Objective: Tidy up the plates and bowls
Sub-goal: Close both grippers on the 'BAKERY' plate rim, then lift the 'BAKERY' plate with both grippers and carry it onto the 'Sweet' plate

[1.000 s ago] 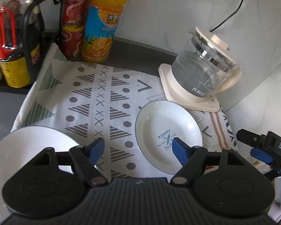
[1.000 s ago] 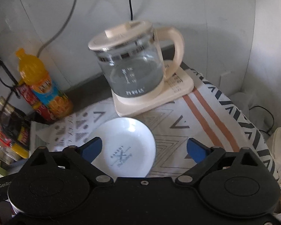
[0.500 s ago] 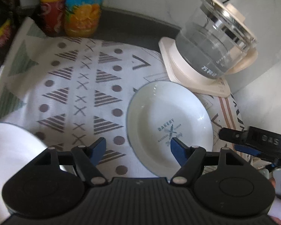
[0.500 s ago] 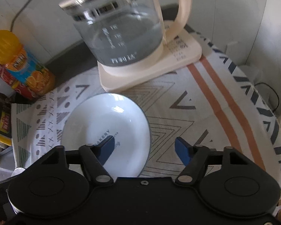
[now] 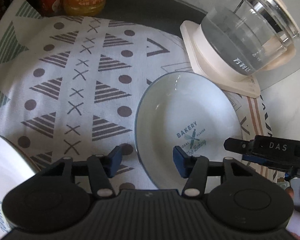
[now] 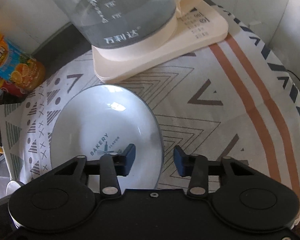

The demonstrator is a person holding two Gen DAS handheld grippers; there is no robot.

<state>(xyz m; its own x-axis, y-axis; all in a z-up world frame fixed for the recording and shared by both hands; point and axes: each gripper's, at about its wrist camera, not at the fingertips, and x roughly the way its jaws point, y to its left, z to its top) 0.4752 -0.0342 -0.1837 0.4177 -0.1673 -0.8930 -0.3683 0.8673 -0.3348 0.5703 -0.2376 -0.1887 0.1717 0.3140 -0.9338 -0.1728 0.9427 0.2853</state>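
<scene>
Sitting on patterned cloth [image 5: 74, 76], white bowl [image 5: 182, 120] w/ thin blue rim ("BAKERY" print); both grippers [image 5: 148, 162] [image 6: 155, 159] agape.

Both the left hand-held gripper [image 5: 147, 164] and right hand-held gripper [image 6: 153, 159] have closed in on the bakery plate [image 5: 188, 120], jaws narrowing.

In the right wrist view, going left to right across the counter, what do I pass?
Orange juice bottle → Bakery plate → glass kettle on its cream base → orange stripes of the cloth.
</scene>
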